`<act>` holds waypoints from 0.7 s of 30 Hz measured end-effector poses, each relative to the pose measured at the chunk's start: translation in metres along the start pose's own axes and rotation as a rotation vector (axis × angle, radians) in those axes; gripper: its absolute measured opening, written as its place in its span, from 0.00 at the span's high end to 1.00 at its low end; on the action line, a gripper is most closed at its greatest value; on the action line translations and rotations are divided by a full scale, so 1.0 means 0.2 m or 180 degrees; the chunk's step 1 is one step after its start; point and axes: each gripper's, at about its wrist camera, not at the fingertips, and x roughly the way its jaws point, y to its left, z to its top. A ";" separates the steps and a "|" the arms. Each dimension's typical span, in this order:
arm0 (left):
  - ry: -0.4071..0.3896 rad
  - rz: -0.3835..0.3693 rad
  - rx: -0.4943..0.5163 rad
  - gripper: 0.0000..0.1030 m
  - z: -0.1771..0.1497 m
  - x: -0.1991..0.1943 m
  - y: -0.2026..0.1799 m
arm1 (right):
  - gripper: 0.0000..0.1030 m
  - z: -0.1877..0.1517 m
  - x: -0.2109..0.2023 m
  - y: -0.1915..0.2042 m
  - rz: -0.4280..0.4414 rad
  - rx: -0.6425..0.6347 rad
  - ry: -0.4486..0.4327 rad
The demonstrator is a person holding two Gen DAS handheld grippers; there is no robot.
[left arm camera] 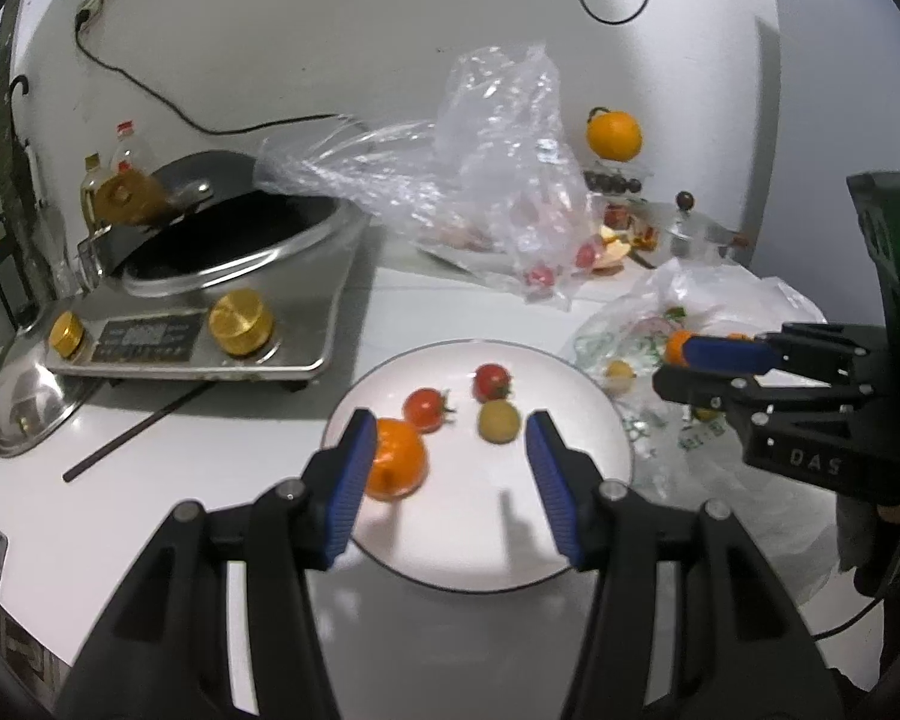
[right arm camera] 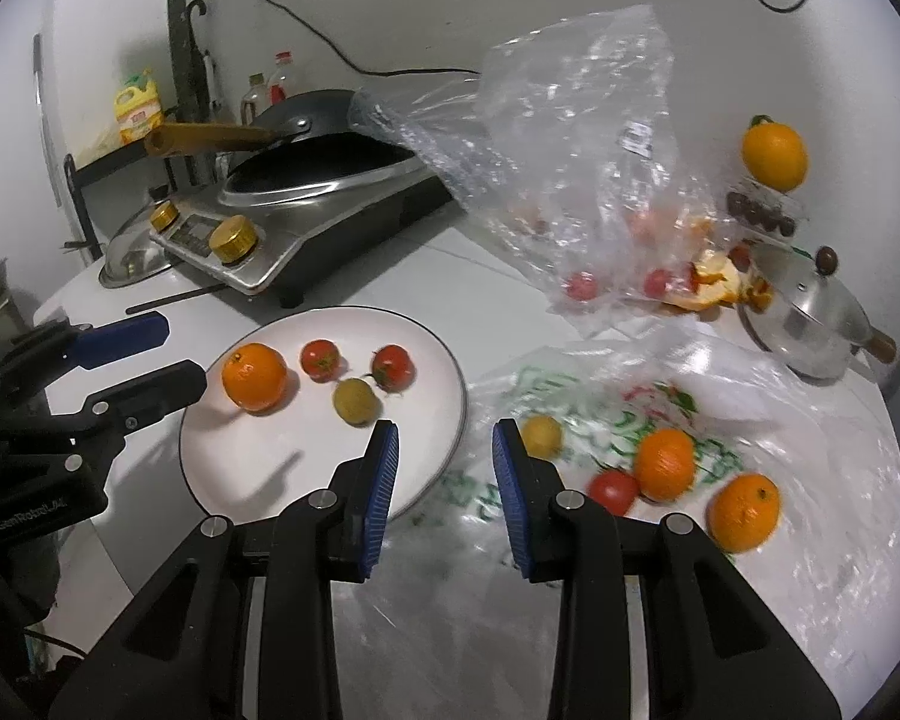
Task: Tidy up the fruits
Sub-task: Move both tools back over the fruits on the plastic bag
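Note:
A white plate [left arm camera: 570, 534] [right arm camera: 258, 480] holds an orange [left arm camera: 397, 461] [right arm camera: 254, 376], two red tomatoes [left arm camera: 425, 410] [left arm camera: 491, 381] and a yellow-green fruit [left arm camera: 498, 420] [right arm camera: 356, 399]. My left gripper [left arm camera: 447, 483] is open and empty over the plate, its left finger beside the orange. My right gripper [right arm camera: 445, 492] is open and empty over the plate's right rim. On a printed plastic bag [right arm camera: 630, 420] to the right lie a yellow fruit [right arm camera: 542, 435], a tomato [right arm camera: 614, 491] and two oranges [right arm camera: 666, 463] [right arm camera: 743, 511].
An induction cooker [left arm camera: 210, 312] with a wok stands at the back left, a metal lid [left arm camera: 24, 402] beside it. A clear bag [left arm camera: 498, 192] with tomatoes lies behind the plate. An orange [left arm camera: 614, 134] on a container and a lidded pot [right arm camera: 804, 312] stand at the back right.

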 end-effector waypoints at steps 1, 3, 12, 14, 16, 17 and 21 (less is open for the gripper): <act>0.0000 -0.0008 0.0008 0.49 0.00 0.00 -0.01 | 0.66 -0.01 -0.01 -0.01 -0.0010 0.0011 -0.0008; 0.0008 -0.0017 0.0027 0.49 0.01 0.00 -0.04 | 0.66 -0.02 -0.03 -0.04 -0.0027 0.0034 -0.0019; 0.0060 -0.0029 0.0164 0.49 0.02 0.00 -0.17 | 0.66 -0.09 -0.10 -0.17 -0.0060 0.0182 -0.0085; 0.0070 -0.0037 0.0195 0.48 0.03 0.01 -0.20 | 0.66 -0.10 -0.11 -0.20 -0.0069 0.0209 -0.0103; 0.0077 -0.0051 0.0229 0.49 0.03 0.01 -0.23 | 0.66 -0.11 -0.13 -0.23 -0.0082 0.0243 -0.0117; 0.0083 -0.0061 0.0251 0.49 0.03 0.01 -0.25 | 0.66 -0.12 -0.13 -0.24 -0.0091 0.0257 -0.0120; 0.0118 -0.0097 0.0316 0.49 0.03 0.03 -0.31 | 0.66 -0.16 -0.16 -0.31 -0.0125 0.0328 -0.0123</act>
